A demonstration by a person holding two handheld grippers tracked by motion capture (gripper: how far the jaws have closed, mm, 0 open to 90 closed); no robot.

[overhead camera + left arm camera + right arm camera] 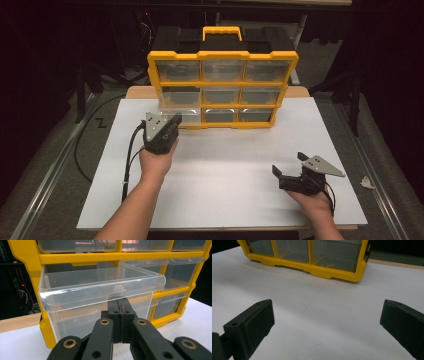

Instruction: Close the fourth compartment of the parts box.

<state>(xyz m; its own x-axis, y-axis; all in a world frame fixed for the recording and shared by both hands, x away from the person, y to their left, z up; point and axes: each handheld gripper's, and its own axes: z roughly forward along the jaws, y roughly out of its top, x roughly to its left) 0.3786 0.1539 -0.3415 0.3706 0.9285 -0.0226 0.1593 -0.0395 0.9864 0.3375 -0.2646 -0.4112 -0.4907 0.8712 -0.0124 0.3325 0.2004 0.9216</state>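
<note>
A yellow organizer point(223, 58) with clear drawers stands upright at the back of the white tabletop point(225, 170). Its bottom-left clear drawer point(189, 116) is slid partway out. In the left gripper view this drawer point(100, 285) juts toward me from the yellow frame point(100, 258). My left gripper point(175, 120) is at that drawer's front, jaws shut, their tips point(119, 300) tucked just under the drawer's front lip; I see nothing between the pads. My right gripper point(289, 163) rests low at the front right, open and empty point(327, 306), facing the organizer's base point(332, 272).
The other drawers sit closed in the frame, under a black top and yellow carry handle point(222, 33). A scrap of white paper point(367, 182) lies right of the tabletop. Cables point(82, 150) trail on the floor at the left.
</note>
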